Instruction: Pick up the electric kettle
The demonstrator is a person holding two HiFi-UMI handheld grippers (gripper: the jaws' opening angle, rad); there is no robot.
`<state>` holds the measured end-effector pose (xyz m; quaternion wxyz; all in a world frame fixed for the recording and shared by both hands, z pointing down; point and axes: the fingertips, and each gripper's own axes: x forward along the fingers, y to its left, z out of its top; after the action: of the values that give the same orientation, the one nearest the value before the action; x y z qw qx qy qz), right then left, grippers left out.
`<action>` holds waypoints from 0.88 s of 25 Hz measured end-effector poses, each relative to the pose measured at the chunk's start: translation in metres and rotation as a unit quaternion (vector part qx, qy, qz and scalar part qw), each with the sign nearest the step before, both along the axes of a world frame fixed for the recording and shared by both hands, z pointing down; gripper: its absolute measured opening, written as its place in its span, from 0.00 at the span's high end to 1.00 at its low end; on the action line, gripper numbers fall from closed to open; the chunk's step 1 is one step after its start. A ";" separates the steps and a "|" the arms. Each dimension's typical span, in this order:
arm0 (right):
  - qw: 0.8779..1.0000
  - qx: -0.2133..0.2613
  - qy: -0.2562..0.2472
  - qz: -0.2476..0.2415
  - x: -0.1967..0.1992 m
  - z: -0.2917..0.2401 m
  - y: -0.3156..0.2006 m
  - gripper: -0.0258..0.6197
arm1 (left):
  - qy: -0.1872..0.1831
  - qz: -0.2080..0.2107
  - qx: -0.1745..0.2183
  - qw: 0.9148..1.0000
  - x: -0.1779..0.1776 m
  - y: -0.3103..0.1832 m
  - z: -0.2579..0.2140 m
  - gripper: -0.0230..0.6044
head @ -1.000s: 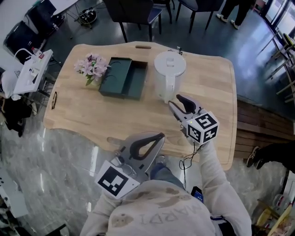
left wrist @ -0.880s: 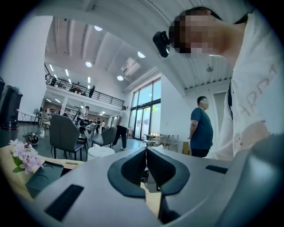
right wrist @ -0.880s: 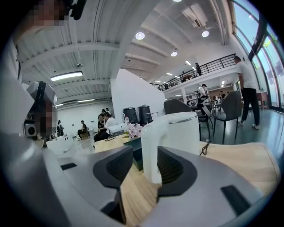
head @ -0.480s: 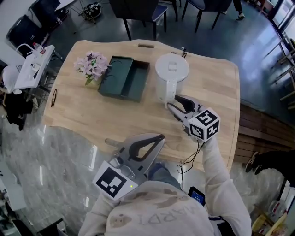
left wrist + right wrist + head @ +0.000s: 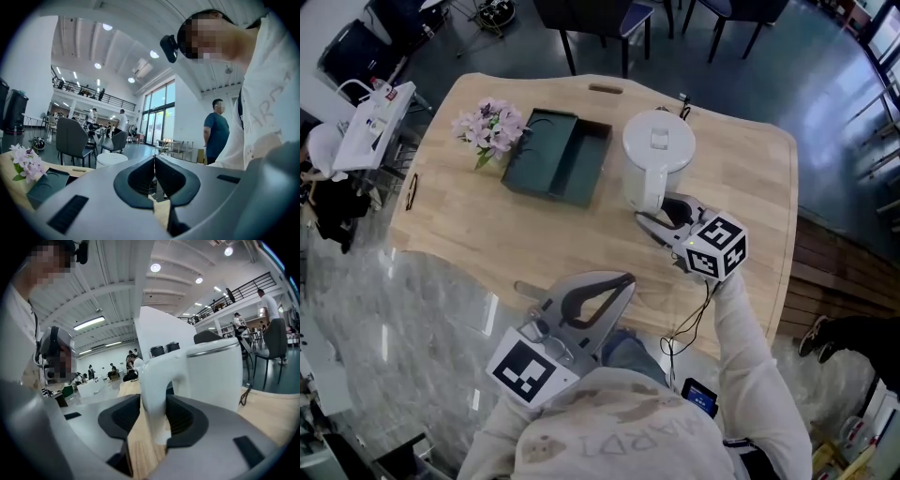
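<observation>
Left of kettle (image 5: pixel 658 157): the green tray (image 5: pixel 558 157) just beside it narrows our way.
Right of kettle: bare table (image 5: pixel 750 178), open to us.
Our right gripper (image 5: pixel 661 217): the kettle's handle fills the gap between its jaws.
Near edge: bare wood, free passage.

Table: pale wooden table (image 5: pixel 487 225) with wavy edges, filling the middle of the head view.
Tray: dark green two-compartment tray (image 5: pixel 565 156), upper middle of the table.
Flowers: small pink-and-white bunch (image 5: pixel 490 128), just left of the tray.
Chairs: dark chair (image 5: pixel 600 23) at the top edge, beyond the table.
Left edge: white rack (image 5: pixel 375 127) beside the table.
Right edge: wooden decking (image 5: pixel 825 272).
Bystander: person in a blue shirt (image 5: pixel 216 131), right of centre in the left gripper view.
</observation>
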<state>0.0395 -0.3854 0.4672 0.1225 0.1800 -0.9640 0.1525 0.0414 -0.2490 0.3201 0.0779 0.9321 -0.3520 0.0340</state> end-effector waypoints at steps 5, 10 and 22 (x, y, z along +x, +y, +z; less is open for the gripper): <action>1.000 -0.002 0.001 -0.022 -0.007 0.005 -0.003 0.72 | -0.003 -0.001 -0.004 1.000 0.001 -0.006 0.005 0.94; 0.999 -0.001 0.004 -0.042 -0.017 0.007 -0.005 0.72 | -0.004 -0.001 -0.007 1.000 0.001 -0.013 0.006 0.94; 0.997 0.019 0.034 -0.065 -0.026 0.014 -0.004 0.72 | -0.003 -0.008 -0.008 1.000 -0.004 -0.020 0.010 0.94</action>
<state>0.0137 -0.3892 0.4809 0.1616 0.1248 -0.9716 0.1192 0.0378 -0.2686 0.3301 0.0841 0.9286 -0.3592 0.0392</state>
